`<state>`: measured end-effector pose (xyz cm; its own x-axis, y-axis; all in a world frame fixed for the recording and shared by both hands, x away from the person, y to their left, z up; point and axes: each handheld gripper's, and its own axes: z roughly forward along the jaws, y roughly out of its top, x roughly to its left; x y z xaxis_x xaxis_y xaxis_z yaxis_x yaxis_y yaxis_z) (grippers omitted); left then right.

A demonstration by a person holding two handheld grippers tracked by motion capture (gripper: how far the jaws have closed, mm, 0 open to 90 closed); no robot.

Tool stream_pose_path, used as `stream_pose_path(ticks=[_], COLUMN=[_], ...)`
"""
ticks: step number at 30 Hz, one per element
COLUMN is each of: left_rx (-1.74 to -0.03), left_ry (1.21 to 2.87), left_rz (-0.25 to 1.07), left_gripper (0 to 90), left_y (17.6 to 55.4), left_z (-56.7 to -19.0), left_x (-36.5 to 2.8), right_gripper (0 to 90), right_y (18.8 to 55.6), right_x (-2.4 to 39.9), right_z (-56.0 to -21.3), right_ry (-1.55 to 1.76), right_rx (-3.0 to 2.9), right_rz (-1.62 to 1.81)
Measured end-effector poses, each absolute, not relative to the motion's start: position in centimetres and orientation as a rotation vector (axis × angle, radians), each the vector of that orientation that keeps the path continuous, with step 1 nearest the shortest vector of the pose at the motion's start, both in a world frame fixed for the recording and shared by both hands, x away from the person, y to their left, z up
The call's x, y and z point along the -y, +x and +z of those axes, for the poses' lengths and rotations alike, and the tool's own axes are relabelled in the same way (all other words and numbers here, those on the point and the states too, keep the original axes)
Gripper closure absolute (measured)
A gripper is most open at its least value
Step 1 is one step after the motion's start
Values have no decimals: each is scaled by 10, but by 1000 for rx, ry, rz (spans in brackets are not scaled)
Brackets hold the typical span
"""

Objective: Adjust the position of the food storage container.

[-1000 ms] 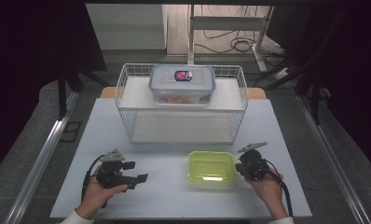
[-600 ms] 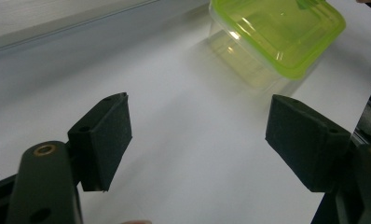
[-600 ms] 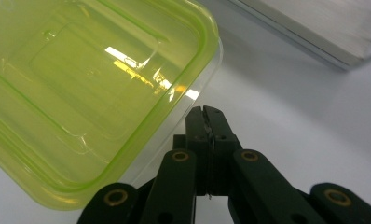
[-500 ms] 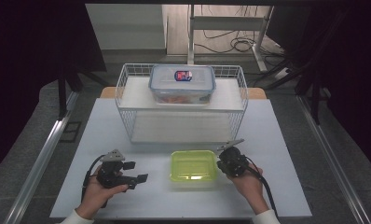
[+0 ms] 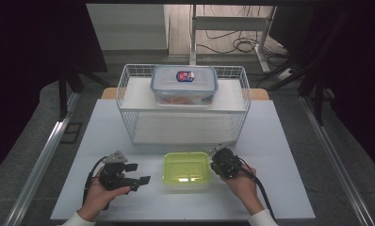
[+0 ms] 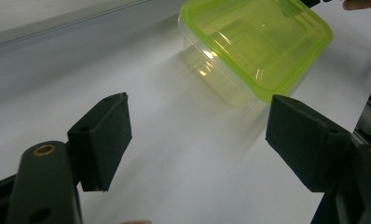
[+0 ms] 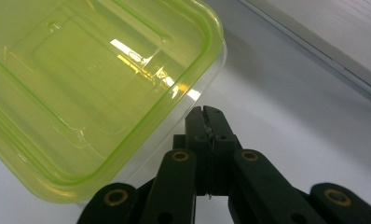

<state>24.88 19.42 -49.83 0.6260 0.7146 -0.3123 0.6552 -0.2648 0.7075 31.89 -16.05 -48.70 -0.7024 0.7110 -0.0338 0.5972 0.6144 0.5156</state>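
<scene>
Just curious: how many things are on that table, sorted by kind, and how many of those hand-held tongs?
Lidded food boxes: 2, a green-lidded box on the table and a clear box on the rack.
Wire racks: 1, the white rack.
Tongs: 2, the left tongs with jaws apart, the right tongs with jaws closed beside the green-lidded box.
Total: 5

My left tongs [image 6: 197, 144] are black, with square foam pads [image 6: 106, 140] and brass rivets behind them. My right tongs [image 7: 206, 116] match. Black cables trail back past my white cuffs [image 5: 263, 217].
</scene>
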Motion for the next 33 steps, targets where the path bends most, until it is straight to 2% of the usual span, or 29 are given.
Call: stream_pose_path(ticks=[9,20,26,33], left_rx=[-1079,-1101,-1115,-1110], left_ry=[1980,1965,1940,1936], left_rz=[94,108,111,109], left_gripper=[220,220,224,222], left_y=[248,249,249,250], left_z=[-497,-497,-495,-489], left_x=[-196,-196,-194,-186], right_gripper=[897,896,894,822], right_y=[318,311,308,304], right_x=[166,212,220,214], right_z=[-485,-476,-473,-465], right_ry=[1068,1202,1231,1191], right_rx=[-2591,-2529,-2516,-2518], right_rz=[726,895,968,1003])
